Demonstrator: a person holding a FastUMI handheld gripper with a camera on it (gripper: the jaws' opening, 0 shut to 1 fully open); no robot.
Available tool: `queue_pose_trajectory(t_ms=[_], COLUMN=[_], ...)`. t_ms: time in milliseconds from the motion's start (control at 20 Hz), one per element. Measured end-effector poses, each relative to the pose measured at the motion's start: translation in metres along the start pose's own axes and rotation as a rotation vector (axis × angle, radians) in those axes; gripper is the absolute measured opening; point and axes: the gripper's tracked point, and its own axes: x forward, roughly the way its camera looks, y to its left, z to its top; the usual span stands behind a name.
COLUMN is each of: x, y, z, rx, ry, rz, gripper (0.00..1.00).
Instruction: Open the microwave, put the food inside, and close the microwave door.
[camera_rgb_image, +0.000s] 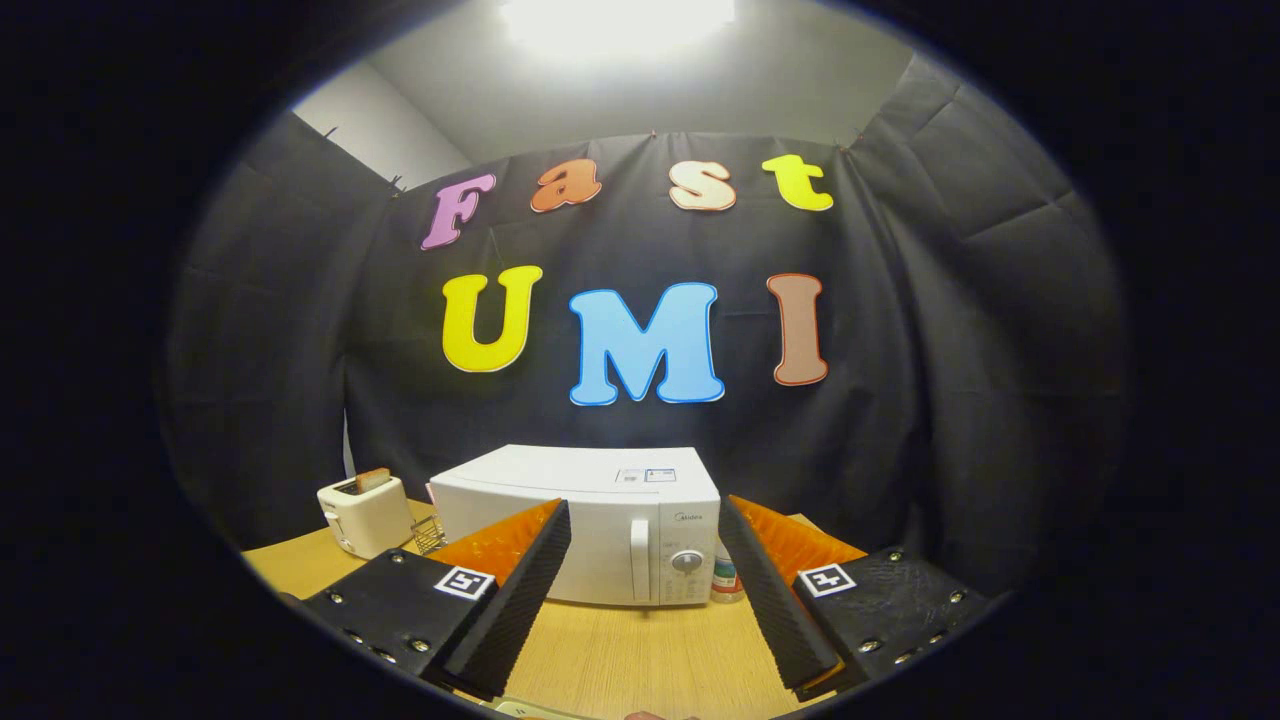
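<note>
The microwave (590, 525) is seen standing on the wooden surface (620, 650), beyond the fingers, with its door shut and its handle (640, 560) untouched. The tool (640, 620) is held spread wide, nothing gripped between its fingers. A toaster (365, 512) is placed beside the microwave. Nothing of the task is judged done: opening, loading and closing remain.

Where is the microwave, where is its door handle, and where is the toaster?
microwave (560, 475): gripper view, on its white top.
door handle (640, 560): gripper view, middle of the upright bar.
toaster (365, 518): gripper view, on its front side.
</note>
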Motion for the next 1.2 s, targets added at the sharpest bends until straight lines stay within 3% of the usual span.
queue_pose_trajectory(t_ms=[450,1200], x=[0.069,0.172], y=[-0.003,0.004], z=[-0.036,-0.142], rx=[-0.005,-0.043], ry=[0.036,0.189], rz=[0.04,0.066], gripper=[0.95,0.95])
